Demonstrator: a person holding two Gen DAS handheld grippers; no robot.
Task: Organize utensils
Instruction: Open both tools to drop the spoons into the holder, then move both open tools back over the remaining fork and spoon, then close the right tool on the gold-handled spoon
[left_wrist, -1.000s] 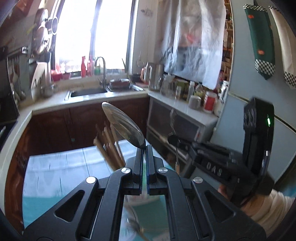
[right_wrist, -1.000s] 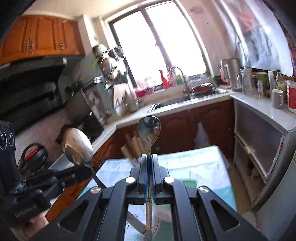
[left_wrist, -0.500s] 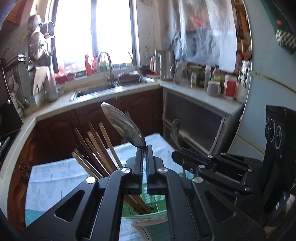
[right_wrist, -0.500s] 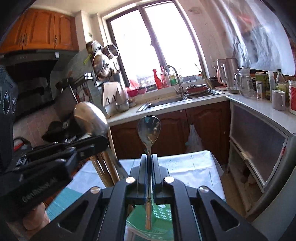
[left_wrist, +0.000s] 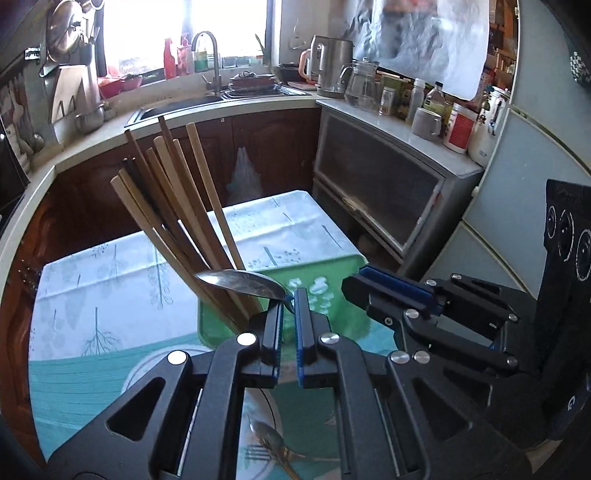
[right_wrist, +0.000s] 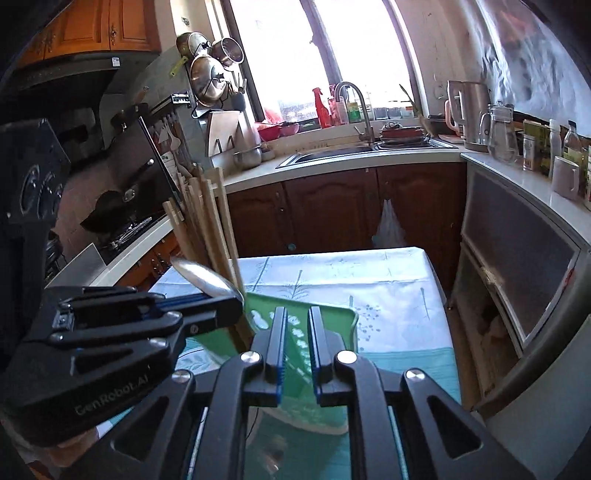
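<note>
Left gripper (left_wrist: 289, 295): jaws slightly apart, with a narrow gap between the blue pads. The neck of a metal spoon (left_wrist: 240, 282) sits in that gap; the bowl lies tilted to the left, in front of the chopsticks (left_wrist: 177, 206). Whether the pads actually press on the spoon cannot be told.

Right gripper (right_wrist: 296, 314): jaws apart, nothing between them. It sits just right of the left gripper, over the green holder (right_wrist: 332, 321).

Green holder stands on the table (left_wrist: 110, 266), near its right edge, on a pale leaf-patterned cloth. The wooden chopsticks stand in the holder's left part, leaning left and fanned out.

Below the left gripper, a fork (left_wrist: 273, 446) lies on a white plate (left_wrist: 147, 369) at the table's near edge.
</note>
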